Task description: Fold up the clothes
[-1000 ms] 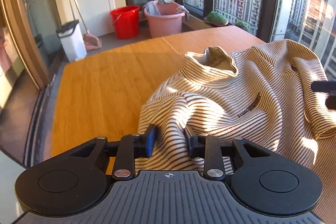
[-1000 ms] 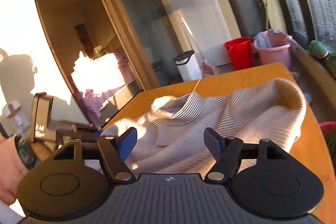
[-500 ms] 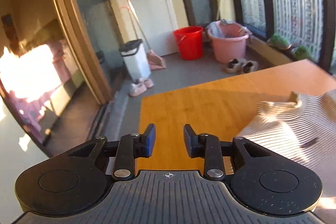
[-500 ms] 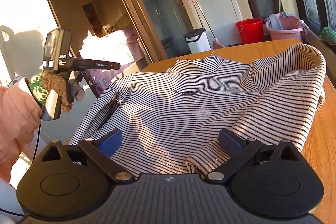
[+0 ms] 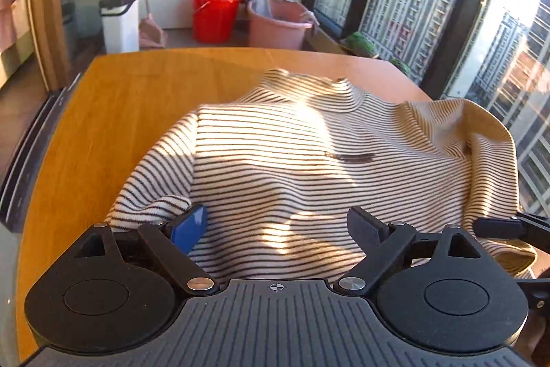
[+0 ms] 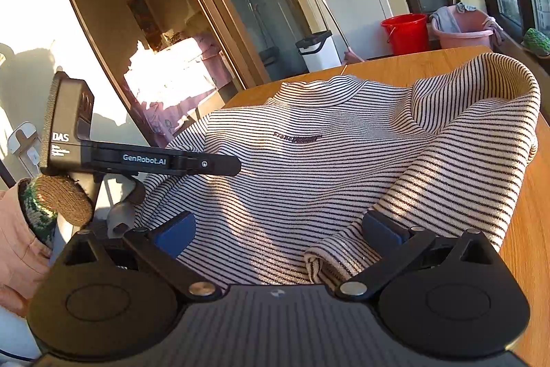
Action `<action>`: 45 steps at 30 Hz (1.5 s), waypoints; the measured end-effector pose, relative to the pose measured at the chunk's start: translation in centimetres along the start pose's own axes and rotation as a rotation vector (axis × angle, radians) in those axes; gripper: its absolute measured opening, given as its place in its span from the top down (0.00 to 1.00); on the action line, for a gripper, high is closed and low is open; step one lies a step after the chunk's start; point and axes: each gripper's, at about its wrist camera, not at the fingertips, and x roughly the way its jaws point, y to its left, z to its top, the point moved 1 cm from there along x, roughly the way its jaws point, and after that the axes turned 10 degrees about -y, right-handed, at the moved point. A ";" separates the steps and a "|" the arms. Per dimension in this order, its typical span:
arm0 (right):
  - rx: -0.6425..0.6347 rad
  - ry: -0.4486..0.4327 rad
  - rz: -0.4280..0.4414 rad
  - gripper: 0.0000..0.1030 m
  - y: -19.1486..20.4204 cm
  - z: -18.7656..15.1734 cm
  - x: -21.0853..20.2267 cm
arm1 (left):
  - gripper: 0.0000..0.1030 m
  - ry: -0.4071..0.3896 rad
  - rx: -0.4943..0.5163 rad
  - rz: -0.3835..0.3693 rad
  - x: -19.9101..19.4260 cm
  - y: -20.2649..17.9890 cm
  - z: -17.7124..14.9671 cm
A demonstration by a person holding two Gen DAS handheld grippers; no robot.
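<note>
A cream sweater with thin dark stripes (image 5: 302, 160) lies front up on the wooden table (image 5: 103, 112), collar at the far end. Its right sleeve is bunched up in a raised fold (image 6: 481, 126). My left gripper (image 5: 278, 229) is open over the sweater's near hem, its blue pad beside a folded left cuff (image 5: 154, 208). My right gripper (image 6: 278, 233) is open over the near hem too, with a cuff edge (image 6: 323, 263) by its right finger. The left gripper's body (image 6: 144, 157) shows at the left of the right wrist view.
Beyond the table's far edge stand a red bucket (image 5: 215, 16), a pink tub (image 5: 276, 23) and a white bin (image 5: 120, 21). Tall windows run along the right side. A glass sliding door is at the left.
The left gripper let go of the sweater, swung away to the left, then came back over the near hem with its jaws wide. The sweater now lies flatter. The right gripper stayed open.
</note>
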 end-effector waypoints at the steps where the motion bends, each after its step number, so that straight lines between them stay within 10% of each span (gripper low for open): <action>1: 0.000 0.000 -0.003 0.00 0.0 0.0 0.0 | 0.10 -0.011 -0.010 -0.004 -0.3 0.4 -0.2; 11: 0.011 -0.009 -0.026 0.00 0.0 0.2 0.3 | 0.00 -0.057 0.031 -0.182 -3.3 -4.5 -0.6; 18: 0.133 -0.040 0.011 0.00 -1.3 0.3 0.0 | 0.00 -0.065 0.013 -0.152 -2.3 -3.3 -3.1; 30: -0.068 0.097 0.036 0.00 2.3 -0.7 -0.6 | 0.00 -0.051 0.093 -0.114 -5.0 -4.4 -5.0; 42: -0.115 -0.077 -0.323 0.01 1.9 1.7 -8.8 | 0.00 -0.034 0.171 -0.044 -3.6 -5.9 -4.7; 45: -0.026 -0.067 -0.371 0.14 0.8 0.8 -10.3 | 0.00 -0.041 0.153 -0.055 -3.4 -5.7 -4.8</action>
